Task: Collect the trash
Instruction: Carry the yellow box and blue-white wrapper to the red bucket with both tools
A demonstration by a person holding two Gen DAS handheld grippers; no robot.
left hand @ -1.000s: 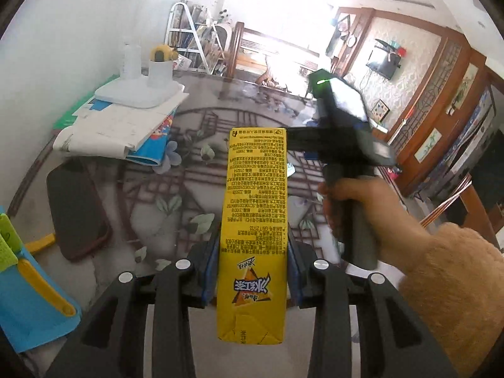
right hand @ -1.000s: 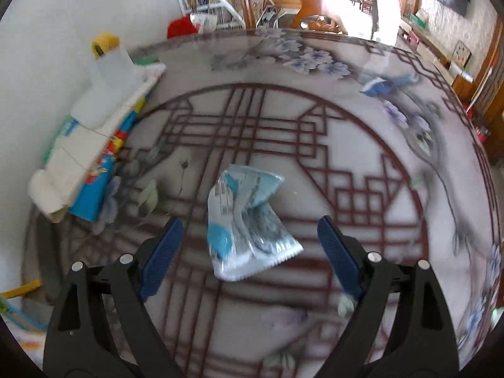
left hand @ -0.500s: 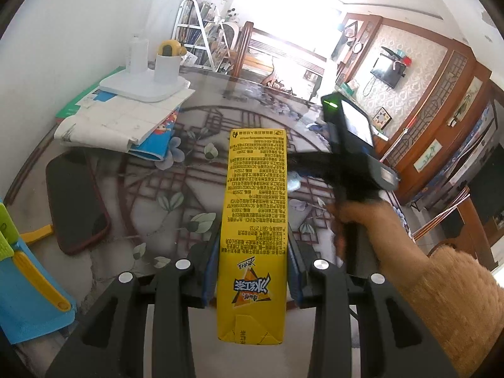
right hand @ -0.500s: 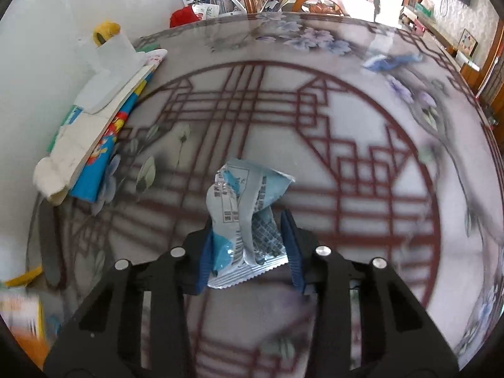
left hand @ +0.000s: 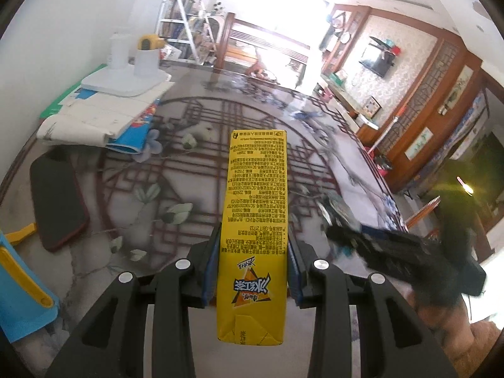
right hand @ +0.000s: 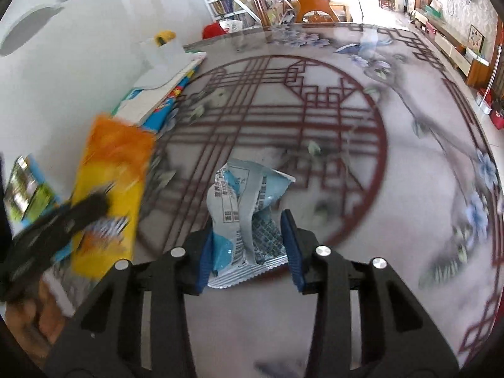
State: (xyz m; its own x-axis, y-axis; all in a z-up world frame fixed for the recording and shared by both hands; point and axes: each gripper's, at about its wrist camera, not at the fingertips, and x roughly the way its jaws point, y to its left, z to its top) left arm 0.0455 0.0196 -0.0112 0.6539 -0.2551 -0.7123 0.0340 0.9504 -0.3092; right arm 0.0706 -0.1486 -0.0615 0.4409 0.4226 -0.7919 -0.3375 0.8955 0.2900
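1. Left wrist view
   - Item: tall yellow cardboard drink carton with black print, held lengthwise along the left gripper, its far end out over the glass-topped table with red lattice pattern.
   - Handling, as a judgement: light, likely empty; the flat waxed walls are fairly stiff but would dent under hard pressure and look a little slippery. The broad side faces near its lower third make the best hold, which is where it is taken.
   - Jaws: closed in to the width of the carton, blue pads flat against both sides, clamped firmly.
   - Also seen: a dark phone-like slab and a stack of papers and a blue booklet lying at the left of the table; the right gripper appears blurred at the right edge.

2. Right wrist view
   - Item: crumpled silver-and-blue foil snack wrapper, standing up between the pads of the right gripper, above the table surface; whether its serrated lower edge touches the glass I cannot tell.
   - Handling, as a judgement: almost weightless, soft, crinkly and slick; it collapses under any squeeze, so a pinch across the bunched middle suits it best.
   - Jaws: drawn close, pinching the wrapper's bunched lower body from both sides.
   - Also seen: the yellow carton, blurred, at the left.
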